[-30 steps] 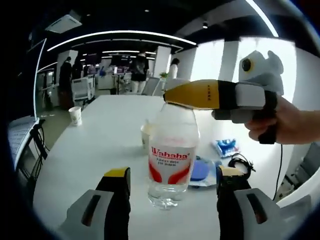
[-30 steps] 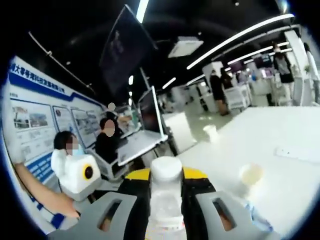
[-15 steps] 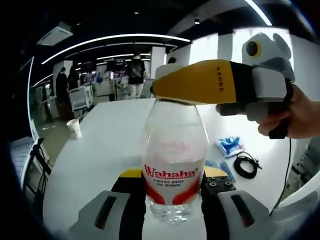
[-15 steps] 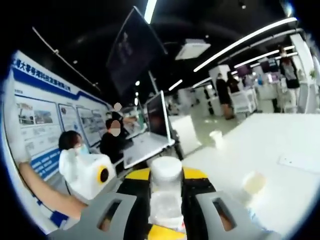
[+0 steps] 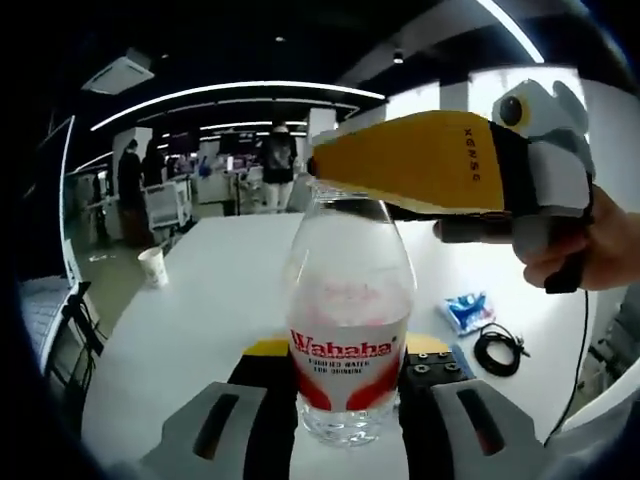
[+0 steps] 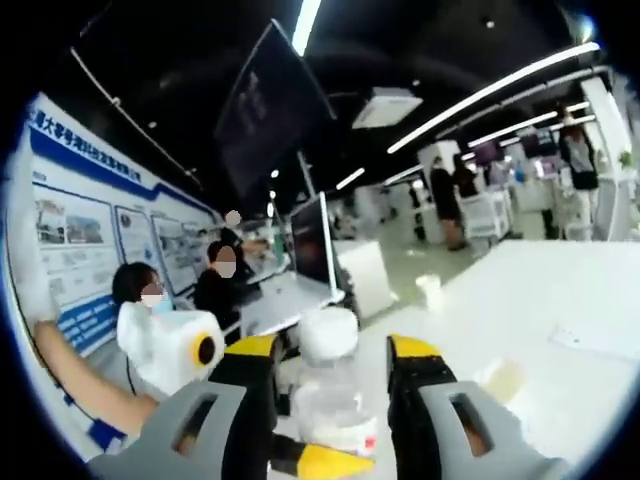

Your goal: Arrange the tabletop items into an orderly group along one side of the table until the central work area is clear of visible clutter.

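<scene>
Gripping the clear plastic water bottle with the red and white label [image 5: 348, 330] low on its body, the left gripper [image 5: 333, 380] has its fingers closed on it, probably to carry it upright to the side group, while the right gripper [image 6: 330, 370] stands with its fingers parted on either side of the white cap [image 6: 329, 333], clear of it. Further out on the white surface [image 5: 215, 290] lie a white paper cup [image 5: 153, 267], a blue packet [image 5: 467, 309] and a coiled black cable [image 5: 500, 350], none seeming to block the bottle's way.
</scene>
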A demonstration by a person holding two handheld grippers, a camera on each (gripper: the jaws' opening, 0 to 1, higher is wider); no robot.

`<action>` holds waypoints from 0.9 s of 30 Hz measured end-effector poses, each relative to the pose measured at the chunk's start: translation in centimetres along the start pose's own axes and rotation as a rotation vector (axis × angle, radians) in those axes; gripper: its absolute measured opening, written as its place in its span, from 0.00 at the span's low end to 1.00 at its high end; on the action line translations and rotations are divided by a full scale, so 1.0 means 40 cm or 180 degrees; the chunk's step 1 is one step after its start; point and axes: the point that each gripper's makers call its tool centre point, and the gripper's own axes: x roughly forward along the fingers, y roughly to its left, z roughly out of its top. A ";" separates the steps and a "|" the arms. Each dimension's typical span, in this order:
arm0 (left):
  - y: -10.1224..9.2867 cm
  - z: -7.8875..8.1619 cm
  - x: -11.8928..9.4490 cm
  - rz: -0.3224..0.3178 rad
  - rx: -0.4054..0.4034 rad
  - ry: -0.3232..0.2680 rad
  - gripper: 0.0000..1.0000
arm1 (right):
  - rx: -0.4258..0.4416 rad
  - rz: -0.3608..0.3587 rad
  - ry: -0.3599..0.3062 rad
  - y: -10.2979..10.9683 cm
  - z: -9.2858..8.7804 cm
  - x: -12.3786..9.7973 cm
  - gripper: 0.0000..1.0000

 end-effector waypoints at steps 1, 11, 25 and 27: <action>0.009 0.003 0.005 0.0015 0.0010 -0.0005 0.34 | 0.0027 -0.0007 -0.0009 -0.003 -0.004 -0.006 0.41; 0.088 0.035 0.051 0.0136 0.0003 -0.0071 0.35 | 0.0203 -0.0246 -0.0081 -0.041 -0.044 -0.101 0.40; 0.120 0.037 0.102 0.0144 -0.0153 -0.0079 0.36 | 0.0334 -0.0431 -0.0120 -0.046 -0.075 -0.195 0.39; 0.125 0.037 0.110 0.0161 -0.0173 -0.0076 0.36 | 0.0324 -0.0456 -0.0121 -0.045 -0.078 -0.210 0.39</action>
